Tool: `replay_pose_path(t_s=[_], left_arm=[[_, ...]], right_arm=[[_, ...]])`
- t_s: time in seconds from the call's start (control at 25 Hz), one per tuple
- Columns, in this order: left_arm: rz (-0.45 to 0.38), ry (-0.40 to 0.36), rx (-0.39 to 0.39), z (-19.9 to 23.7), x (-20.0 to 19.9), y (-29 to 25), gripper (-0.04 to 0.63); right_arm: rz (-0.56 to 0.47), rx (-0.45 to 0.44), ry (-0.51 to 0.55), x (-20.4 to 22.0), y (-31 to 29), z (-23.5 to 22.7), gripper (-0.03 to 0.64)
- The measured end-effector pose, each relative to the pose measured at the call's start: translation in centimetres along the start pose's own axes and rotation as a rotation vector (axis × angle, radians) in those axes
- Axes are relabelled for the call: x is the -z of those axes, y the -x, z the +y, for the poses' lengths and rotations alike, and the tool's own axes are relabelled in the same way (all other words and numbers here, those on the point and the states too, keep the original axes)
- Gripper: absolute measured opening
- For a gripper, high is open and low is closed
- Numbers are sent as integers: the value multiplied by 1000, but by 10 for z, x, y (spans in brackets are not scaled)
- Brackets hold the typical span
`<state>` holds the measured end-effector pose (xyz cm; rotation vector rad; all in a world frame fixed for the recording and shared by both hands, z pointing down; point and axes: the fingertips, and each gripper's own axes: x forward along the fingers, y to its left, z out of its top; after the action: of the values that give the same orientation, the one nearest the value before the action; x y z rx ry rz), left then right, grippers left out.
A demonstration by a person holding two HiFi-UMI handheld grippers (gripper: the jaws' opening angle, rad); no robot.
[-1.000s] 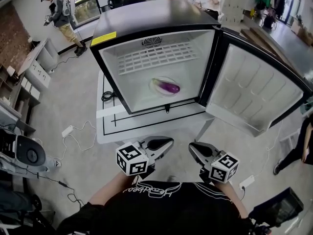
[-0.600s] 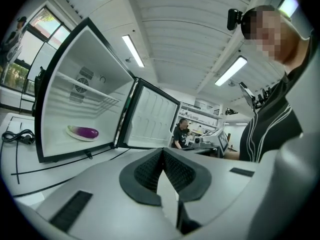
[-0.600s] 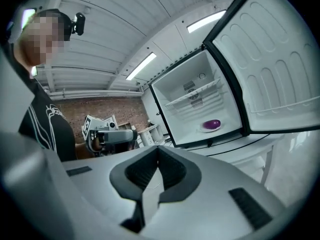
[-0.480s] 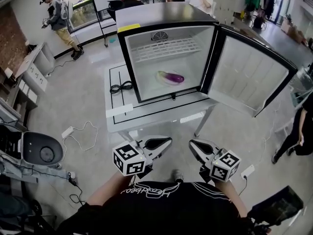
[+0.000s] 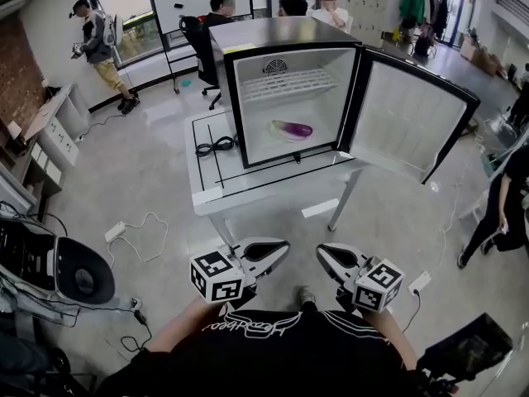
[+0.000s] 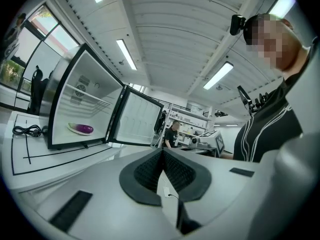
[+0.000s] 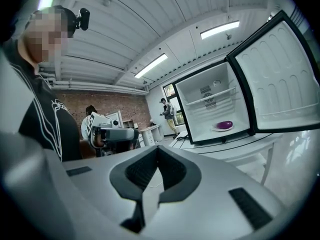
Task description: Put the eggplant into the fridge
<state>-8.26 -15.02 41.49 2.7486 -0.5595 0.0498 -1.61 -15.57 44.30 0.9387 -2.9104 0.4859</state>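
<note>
Grey left gripper, right gripper held level (closed).

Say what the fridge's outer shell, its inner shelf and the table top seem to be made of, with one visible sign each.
The fridge shell looks like grey sheet metal with a satin finish: its top gives a soft sheen. The shelf seems to be white coated wire: thin parallel bars. The table top is probably white laminate or plastic: flat, smooth, with black lines.
</note>
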Motion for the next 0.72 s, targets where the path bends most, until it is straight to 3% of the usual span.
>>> replay_pose_path(t_s=[0.48, 0.72], left_arm=[[-5, -5, 35, -16, 11, 23, 8], [-17, 29, 38, -14, 12, 28, 8]], right_arm=[[35, 46, 66, 14, 2, 27, 6], [63, 53, 78, 20, -2, 31, 8]])
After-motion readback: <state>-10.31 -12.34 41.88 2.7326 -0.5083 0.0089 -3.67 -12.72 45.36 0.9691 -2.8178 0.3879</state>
